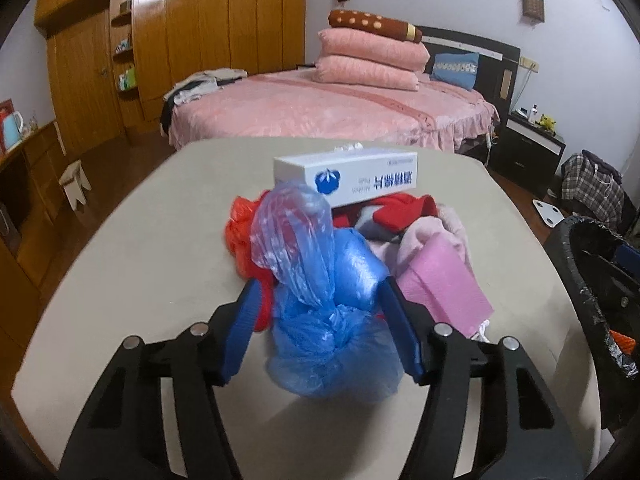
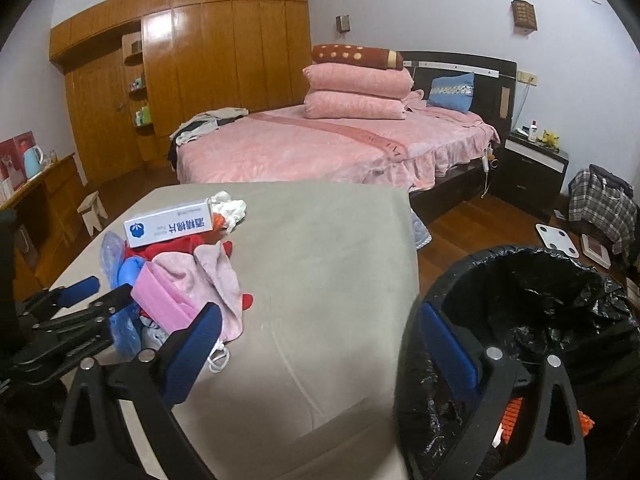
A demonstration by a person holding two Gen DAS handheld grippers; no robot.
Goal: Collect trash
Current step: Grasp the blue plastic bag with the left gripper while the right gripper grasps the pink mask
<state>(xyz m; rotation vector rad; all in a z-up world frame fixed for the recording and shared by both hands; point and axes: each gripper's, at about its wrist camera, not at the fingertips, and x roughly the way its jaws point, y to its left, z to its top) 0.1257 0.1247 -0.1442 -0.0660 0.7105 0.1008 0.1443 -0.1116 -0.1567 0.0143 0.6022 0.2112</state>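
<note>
A crumpled blue plastic bag [image 1: 324, 320] sits low in the centre of the left wrist view, at the near edge of a heap of trash on the beige table [image 1: 160, 240]. The left gripper [image 1: 320, 300] has its blue pads on either side of this bag, right against its bulging sides; the pictures do not settle whether the jaws press it or merely bracket it. Behind the bag lie a red plastic bag [image 1: 240, 236], a pink cloth [image 1: 440, 280] to its right, and some red fabric [image 1: 400, 208]. A white box of alcohol pads [image 1: 352, 178] rests on top of the heap, toward the upper middle of the frame.

In the right wrist view the same heap lies at left centre, with the box [image 2: 168, 226] on top and a wad of white tissue [image 2: 230, 204] just behind it. The right gripper [image 2: 316, 344] stands wide apart with nothing between its pads, straddling the table's right edge. A bin lined with a black bag [image 2: 540, 304] fills the lower right, with orange scraps [image 2: 512, 412] inside. Beyond the table stand a pink bed [image 2: 320, 148] and a wooden wardrobe [image 2: 220, 52].
</note>
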